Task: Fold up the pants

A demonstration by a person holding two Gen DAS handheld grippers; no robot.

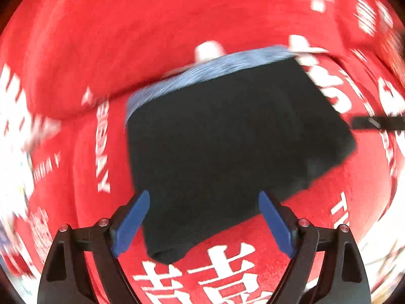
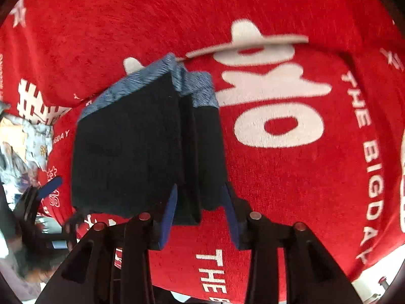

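In your left wrist view, the left gripper [image 1: 203, 217] has its 2 blue fingers [image 1: 131, 223] spread wide with nothing between them, and it hangs above the near edge of the pants [image 1: 227, 147]. The pants are a dark, folded bundle lying on the red blanket [image 1: 126, 38] with white lettering, and the blue-grey waistband [image 1: 202, 73] runs along their far edge. This view is blurred, so the small pale object [image 1: 208, 49] just behind the waistband cannot be made out. A thin black strap [image 1: 377, 122] reaches in from the right, near the pants' right corner. In your right wrist view, the right gripper [image 2: 200, 207] has its 2 blue fingers [image 2: 169, 215] set at a narrow gap around a thick fold of the pants [image 2: 141, 152], clamping the right part of the bundle, which stands up in layers. The waistband [image 2: 157, 76] tops those layers, and a pale drawstring [image 2: 243, 44] trails from it across the blanket [image 2: 291, 177]. At the far left of this view you can see the left gripper [image 2: 48, 187] near the pants' lower left corner.
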